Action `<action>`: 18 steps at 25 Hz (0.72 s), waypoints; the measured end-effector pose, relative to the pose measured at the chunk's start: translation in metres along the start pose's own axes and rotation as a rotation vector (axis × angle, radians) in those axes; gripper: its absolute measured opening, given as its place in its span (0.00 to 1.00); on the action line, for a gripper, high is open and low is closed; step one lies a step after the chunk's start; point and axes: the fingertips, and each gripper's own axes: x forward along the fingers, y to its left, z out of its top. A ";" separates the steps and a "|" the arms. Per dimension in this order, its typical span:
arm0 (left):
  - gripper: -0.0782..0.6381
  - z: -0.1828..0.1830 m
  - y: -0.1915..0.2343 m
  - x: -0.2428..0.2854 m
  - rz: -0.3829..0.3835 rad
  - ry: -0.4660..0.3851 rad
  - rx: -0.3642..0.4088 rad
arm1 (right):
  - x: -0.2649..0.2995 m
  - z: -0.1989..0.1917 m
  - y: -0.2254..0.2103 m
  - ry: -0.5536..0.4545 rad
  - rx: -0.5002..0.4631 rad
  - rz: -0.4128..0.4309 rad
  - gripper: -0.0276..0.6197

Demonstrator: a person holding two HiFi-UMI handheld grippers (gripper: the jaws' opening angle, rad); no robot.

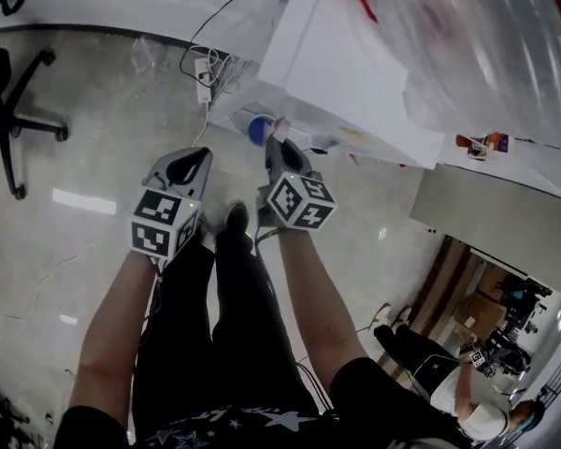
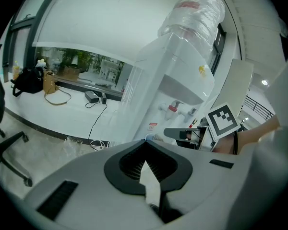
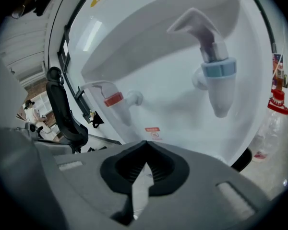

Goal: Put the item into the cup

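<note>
Person: black trousers [image 1: 215,344] of matte cloth and two bare forearms, cut off by the lower frame edge.

Left gripper [image 1: 198,157]: smooth grey moulded shell with a black ribbed hollow and a cube with square markers [image 1: 164,223] at the wrist. Its own view shows the jaws [image 2: 145,143] brought together at the tips, nothing between them.

Right gripper [image 1: 276,150]: same build, second marker cube [image 1: 301,201]. Jaws [image 3: 145,143] likewise closed tip to tip and empty.

Water dispenser [image 1: 346,73]: white glossy box body. It carries a clear bottle [image 2: 194,11] wrapped in crinkled film, a red tap [image 3: 117,99] and a blue-banded tap [image 3: 216,80]. The right gripper points at its recessed front.

Small blue round object [image 1: 258,130]: at the dispenser's foot, just beyond the right gripper's tip and apart from both jaws. It is partly hidden by that tip, and too small to tell whether it is the cup. The left gripper view shows only a sliver [image 2: 149,138].

Floor [image 1: 75,157]: pale, polished, with an office chair [image 1: 9,110] cut off at the left and a power strip [image 1: 204,80] with tangled cables.

Table [image 2: 62,109]: white, carrying a black bag [image 2: 29,80].
</note>
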 end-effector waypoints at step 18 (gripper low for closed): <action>0.12 -0.006 0.000 0.011 -0.032 0.030 0.025 | 0.023 -0.014 -0.014 0.030 -0.053 -0.038 0.05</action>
